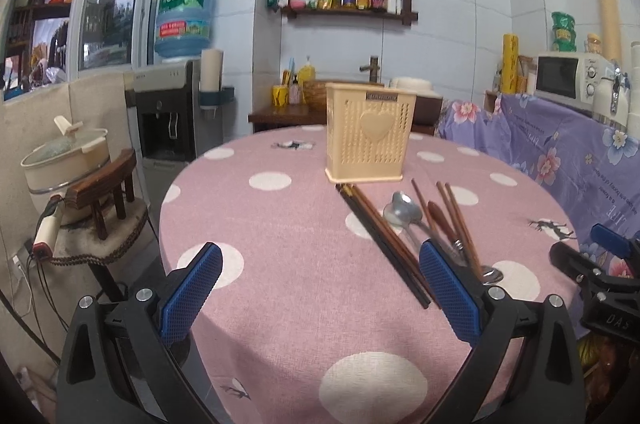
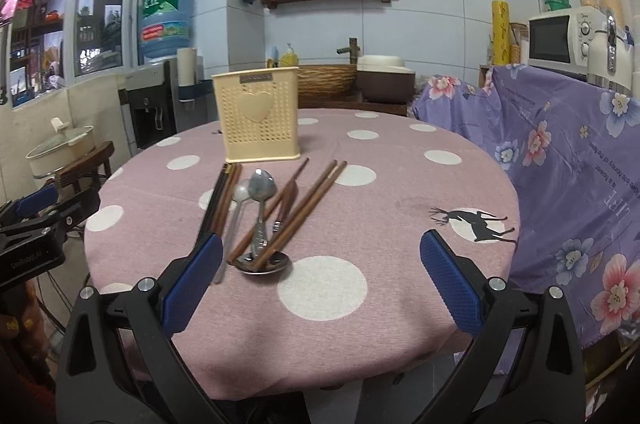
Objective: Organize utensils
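Item 1. Round bench under a pink cloth with white polka dots (image 2: pixel 400 184): bears everything listed here.

Item 2. Cream perforated plastic utensil holder with a raised heart (image 2: pixel 260 116): upright at the far middle of the bench, mouth up, nothing showing above its rim. I judge it the destination.

Item 3. Loose utensils, near side of the holder, heaped and crossing one another, so each needs separating before lifting:
- dark brown chopstick bundle (image 1: pixel 380 236), leftmost, lying parallel;
- reddish wooden chopsticks (image 2: pixel 308 208), slanted across the spoons;
- steel spoons (image 2: pixel 262 186), bowls pointing both far and near;
- small brown wooden spoon (image 1: pixel 436 214) among them.

Item 4. My left gripper (image 1: pixel 320 288): jaws spread wide, holding nothing, poised above the near left of the pile.

Item 5. My right gripper (image 2: pixel 320 276): jaws likewise wide apart and empty, pile just beyond the left pad.

Status: sorting not begun, by my judgement.
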Demonstrator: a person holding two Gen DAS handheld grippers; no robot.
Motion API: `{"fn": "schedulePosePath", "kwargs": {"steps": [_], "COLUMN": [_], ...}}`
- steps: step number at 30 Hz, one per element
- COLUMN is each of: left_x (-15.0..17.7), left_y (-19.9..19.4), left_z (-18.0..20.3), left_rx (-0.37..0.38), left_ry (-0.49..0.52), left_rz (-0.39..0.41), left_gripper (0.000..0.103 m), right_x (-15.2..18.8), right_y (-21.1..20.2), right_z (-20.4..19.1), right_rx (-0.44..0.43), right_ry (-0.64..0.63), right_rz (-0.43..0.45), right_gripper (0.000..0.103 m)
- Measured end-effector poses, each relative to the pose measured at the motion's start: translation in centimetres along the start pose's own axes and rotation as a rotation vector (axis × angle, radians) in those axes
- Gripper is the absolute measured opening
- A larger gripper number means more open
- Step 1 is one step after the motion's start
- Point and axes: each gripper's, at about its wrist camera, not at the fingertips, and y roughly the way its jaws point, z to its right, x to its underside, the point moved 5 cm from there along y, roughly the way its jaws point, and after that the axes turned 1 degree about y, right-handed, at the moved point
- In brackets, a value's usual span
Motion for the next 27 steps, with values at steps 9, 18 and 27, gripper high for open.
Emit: {"fn": "schedulePosePath", "kwargs": {"steps": [9, 18, 27], "left_x": [-2.2, -2.9, -1.2], "left_y": [6.3, 13.2, 16.0], "left_z": [-0.7, 1.6, 3.5], "left_rx": [0.039, 0.169, 0.118], "left_ry": [0.014, -0.044, 0.036], "left_rz": [-0.202, -0.444, -0.524], "left_gripper": [0.086, 0.064, 0.058], "right_x": [-1.2, -3.8, -3.7], "right_y": [6.1, 11.8, 13.7], "right_z": [3.3, 3.0, 2.6], "right_rx": [0.044, 0.004, 0.017], "right_ry": [0.080, 0.128, 0.129], "right_rz": [-0.196, -0.292, -0.316], "right_gripper": [0.093, 0.083, 0.083]}}
